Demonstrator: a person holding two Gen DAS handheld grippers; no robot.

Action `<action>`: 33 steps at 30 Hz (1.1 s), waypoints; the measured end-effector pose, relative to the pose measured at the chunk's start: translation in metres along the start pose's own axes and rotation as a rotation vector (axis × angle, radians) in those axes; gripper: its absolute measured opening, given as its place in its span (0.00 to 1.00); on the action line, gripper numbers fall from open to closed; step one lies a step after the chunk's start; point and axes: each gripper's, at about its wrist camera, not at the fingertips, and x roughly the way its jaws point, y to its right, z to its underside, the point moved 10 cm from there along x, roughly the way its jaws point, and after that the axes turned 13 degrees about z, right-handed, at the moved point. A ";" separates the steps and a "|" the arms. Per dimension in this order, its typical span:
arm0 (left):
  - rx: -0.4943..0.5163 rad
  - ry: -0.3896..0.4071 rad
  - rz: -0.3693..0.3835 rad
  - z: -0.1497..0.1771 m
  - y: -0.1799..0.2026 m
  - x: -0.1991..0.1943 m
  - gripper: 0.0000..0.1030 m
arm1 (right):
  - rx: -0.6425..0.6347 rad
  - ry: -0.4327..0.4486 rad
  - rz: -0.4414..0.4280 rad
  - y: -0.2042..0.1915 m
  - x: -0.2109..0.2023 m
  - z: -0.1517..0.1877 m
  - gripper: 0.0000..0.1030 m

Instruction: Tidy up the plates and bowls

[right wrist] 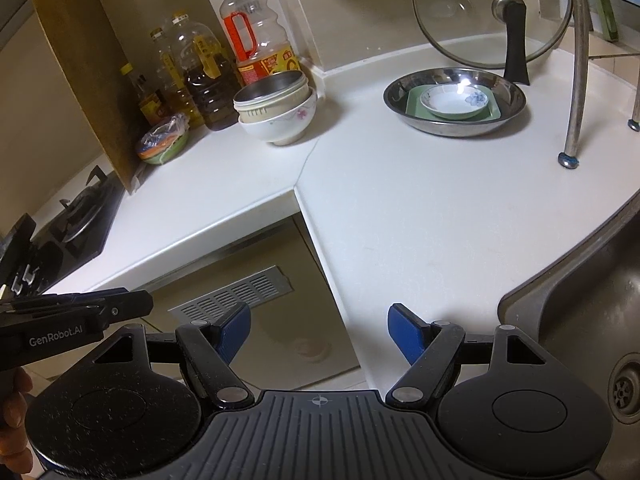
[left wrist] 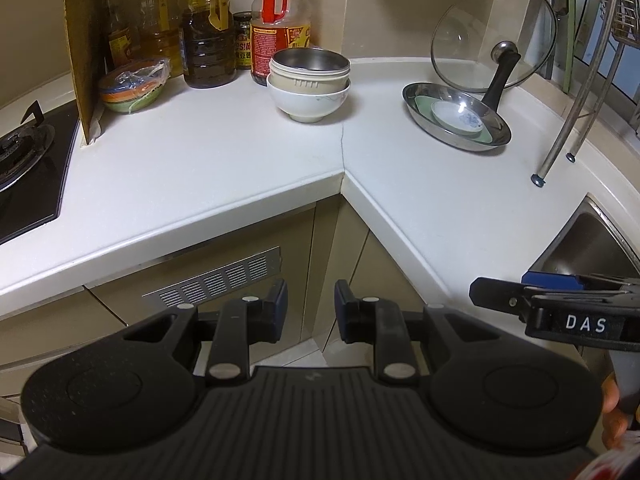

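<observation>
1. Left gripper (left wrist: 310, 312): jaws parted by a narrow gap, holding nothing, held off the front edge of the desk (left wrist: 240, 152) over the cabinet fronts. Right gripper (right wrist: 319, 334): jaws wide apart, also holding nothing, at the desk edge beside the sink (right wrist: 592, 320).
2. Bowl stack (left wrist: 309, 86): steel bowl nested in a beige ribbed bowl, nested in a white bowl, standing at the back corner just in front of the oil bottles (left wrist: 208, 32).
3. Plate stack (right wrist: 454, 102): small white dish with blue flower on a green square plate, both inside a steel pan, below the leaning glass lid (right wrist: 492, 12).
4. Both stacks appear already sorted; task judged near done or not started, cannot tell which.
5. Handling, judged: ceramic bowl and dish are fragile, glazed, likely slippery; steel pieces light, stiff. Best hold is a rim pinch, one jaw inside, one outside.
6. Risk: lifting the top bowl may drag the nested one with it.
</observation>
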 end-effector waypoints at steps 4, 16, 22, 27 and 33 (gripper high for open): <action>0.005 -0.005 0.003 -0.002 0.000 0.003 0.21 | 0.008 -0.004 0.002 0.002 0.003 -0.001 0.73; 0.009 -0.026 0.032 -0.021 -0.010 0.028 0.22 | 0.022 -0.024 0.032 0.004 0.023 -0.014 0.73; 0.023 -0.031 0.062 -0.042 -0.021 0.048 0.21 | 0.042 -0.027 0.063 0.002 0.040 -0.029 0.73; 0.033 -0.024 0.082 -0.067 -0.035 0.063 0.21 | 0.061 -0.030 0.088 -0.004 0.059 -0.048 0.73; 0.022 0.001 0.083 -0.107 -0.066 0.080 0.25 | 0.107 -0.032 0.101 -0.013 0.087 -0.077 0.73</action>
